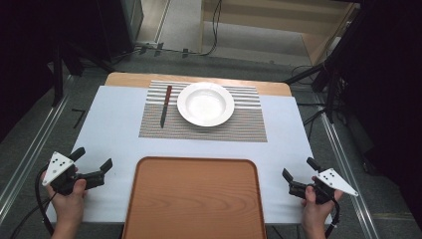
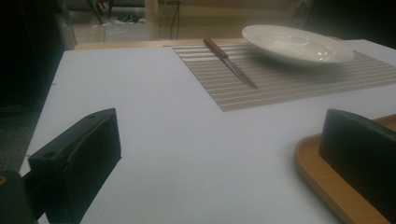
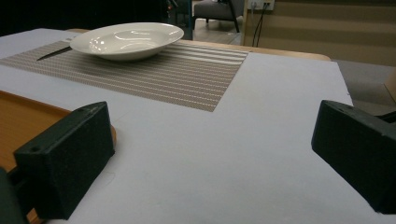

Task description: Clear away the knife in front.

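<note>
**A:** What is laid out, and where are the grippers held?

**B:** A white-covered table (image 1: pixel 114 129) is seen from above. At its far middle, a grey striped woven placemat (image 1: pixel 249 127) carries a round white ceramic plate (image 1: pixel 205 103). Just beside the plate, on its left and apart from it, a slim table knife with a reddish-brown handle (image 1: pixel 165 105) is laid on the mat. A rectangular wooden tray (image 1: pixel 194 199) is set at the near edge. The left gripper (image 1: pixel 94 164) is held left of the tray, the right gripper (image 1: pixel 297 175) right of it. Both sets of jaws are spread wide, and nothing is held between them.

**A:** How is the knife placed relative to the jaws?

**B:** Its long axis is run nearly straight away from the person, handle far, blade tip near. In the left gripper view the knife (image 2: pixel 229 63) is found ahead and to the right, well apart from the jaws. The left gripper is judged the nearer one; from the right gripper view the knife (image 3: pixel 53 52) is partly hidden behind the plate (image 3: pixel 126 39).
</note>
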